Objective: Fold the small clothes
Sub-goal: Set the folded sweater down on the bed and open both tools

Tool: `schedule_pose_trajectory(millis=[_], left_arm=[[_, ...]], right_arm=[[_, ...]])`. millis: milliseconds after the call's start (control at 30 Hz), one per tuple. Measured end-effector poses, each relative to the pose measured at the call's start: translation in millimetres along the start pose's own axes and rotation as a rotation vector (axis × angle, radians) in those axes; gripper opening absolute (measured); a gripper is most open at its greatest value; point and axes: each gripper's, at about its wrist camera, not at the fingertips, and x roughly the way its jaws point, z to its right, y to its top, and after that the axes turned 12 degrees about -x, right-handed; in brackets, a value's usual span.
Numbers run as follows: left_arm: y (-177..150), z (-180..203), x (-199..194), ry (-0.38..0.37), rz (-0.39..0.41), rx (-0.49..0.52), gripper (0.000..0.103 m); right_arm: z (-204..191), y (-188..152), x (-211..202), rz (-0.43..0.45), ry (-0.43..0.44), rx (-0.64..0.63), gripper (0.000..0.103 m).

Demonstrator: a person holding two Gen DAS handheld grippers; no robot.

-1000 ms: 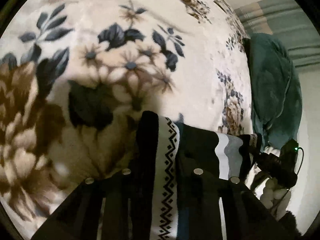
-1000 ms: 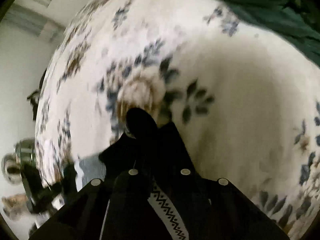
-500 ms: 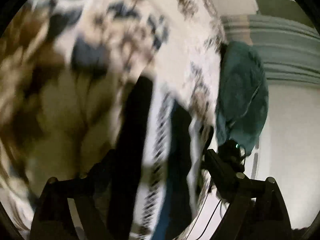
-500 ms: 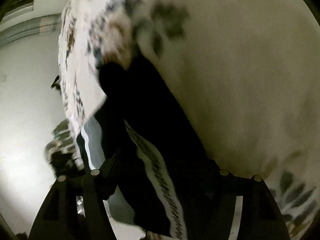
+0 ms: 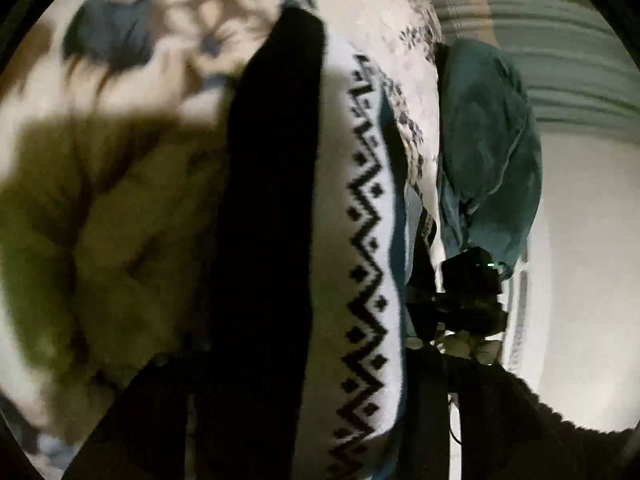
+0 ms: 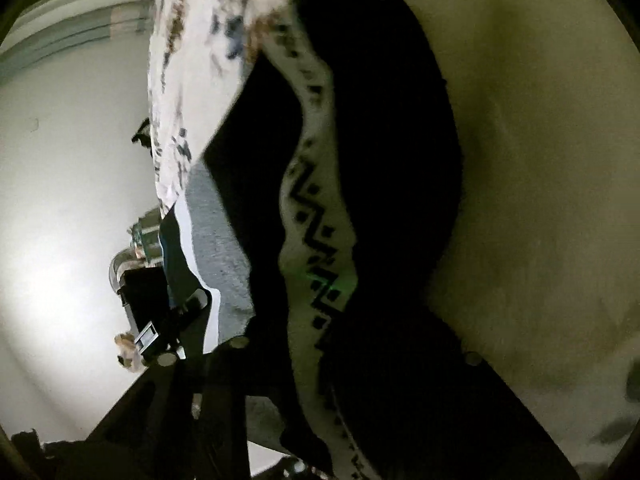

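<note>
A small knitted garment [image 5: 320,240], black with a white band of black zigzag pattern and blue-grey stripes, hangs stretched between both grippers above a floral blanket [image 5: 160,80]. My left gripper [image 5: 296,412] is shut on one edge of it; its fingers are mostly covered by the cloth. In the right wrist view the same garment [image 6: 360,200] drapes over my right gripper [image 6: 356,392], which is shut on the other edge. The right gripper also shows in the left wrist view [image 5: 468,300], and the left gripper in the right wrist view [image 6: 160,320].
A dark teal cloth [image 5: 488,152] lies bunched at the blanket's far edge. Beyond the bed are a pale wall [image 6: 60,200] and grey-striped curtains [image 5: 560,60].
Both grippers have risen and tilted, lifting the garment off the blanket. It now hangs long and stretched, and the blanket has receded in both views.
</note>
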Motion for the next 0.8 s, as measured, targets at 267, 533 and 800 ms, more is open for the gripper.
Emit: schedule_pose_trajectory(millis=[267, 533, 800], left_arm=[[45, 56, -10, 0.022, -0.018, 0.063, 0.031], [139, 134, -12, 0.054, 0.002, 0.195, 0.031], [275, 174, 43, 0.162, -0.043, 0.206, 0.045]], right_arm=[[-39, 3, -41, 0.130, -0.042, 0.008, 0.024], [-77, 101, -84, 0.317, -0.060, 0.003, 0.024], [-77, 226, -103, 0.420, -0.118, 0.067, 0.030]])
